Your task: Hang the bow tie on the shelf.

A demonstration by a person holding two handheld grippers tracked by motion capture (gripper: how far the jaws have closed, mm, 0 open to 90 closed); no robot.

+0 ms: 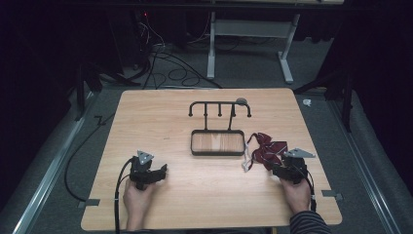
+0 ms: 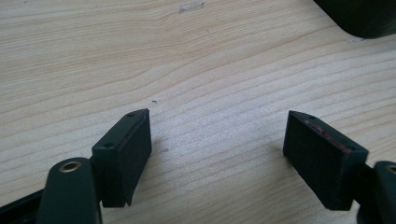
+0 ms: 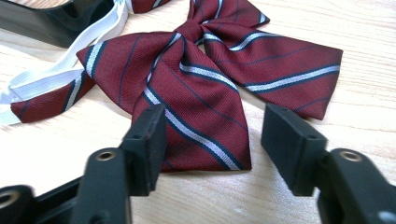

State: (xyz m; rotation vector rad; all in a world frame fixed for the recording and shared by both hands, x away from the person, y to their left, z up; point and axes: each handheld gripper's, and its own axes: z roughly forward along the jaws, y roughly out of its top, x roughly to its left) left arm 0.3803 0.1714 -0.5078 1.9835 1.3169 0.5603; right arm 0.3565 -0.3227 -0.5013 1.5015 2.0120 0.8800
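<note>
Your right gripper (image 3: 212, 140): jaws wide, straddling near wing of maroon striped bow tie (image 3: 205, 79), no pinch yet. Tie flat on table (image 1: 204, 204), at 3 o'clock of black hook stand (image 1: 217, 131). Your left gripper (image 2: 217, 156): open, empty, idle. Pickup pending; hanging, presumably, still ahead

right gripper (image 3: 212, 140) jaws spread wide, low over wooden table (image 3: 369, 70); lower wing of maroon striped bow tie (image 3: 196, 88) lies between them, white elastic strap (image 3: 56, 77) trailing left, pads not pressing
</note>
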